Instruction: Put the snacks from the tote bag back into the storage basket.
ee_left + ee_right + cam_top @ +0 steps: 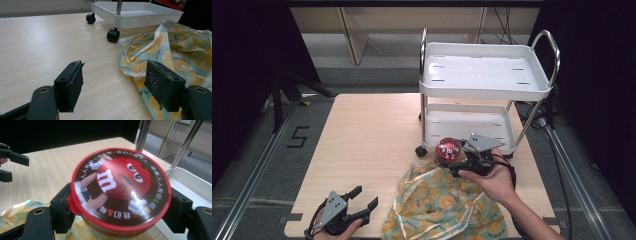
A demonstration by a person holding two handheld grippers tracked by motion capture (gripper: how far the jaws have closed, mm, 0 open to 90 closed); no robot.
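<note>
A round candy tub with a red lid (pixel 447 149) (pixel 121 189) is held above the table, just in front of the cart's lower shelf. My right gripper (pixel 457 161) (pixel 121 210) is shut on it, one jaw on each side below the lid. A yellow-and-teal printed cloth (pixel 444 207) (pixel 182 53) lies crumpled on the table at the front right, under the tub. My left gripper (pixel 363 199) (pixel 115 83) rests open at the front left of the table, beside the cloth's left edge, with nothing between its jaws.
A white two-shelf cart (pixel 484 70) with chrome handles stands at the table's far right; its castors (pixel 113 35) sit on the wooden tabletop (pixel 367 135). Dark curtains flank both sides, and a metal rail (pixel 257 165) runs along the floor at left.
</note>
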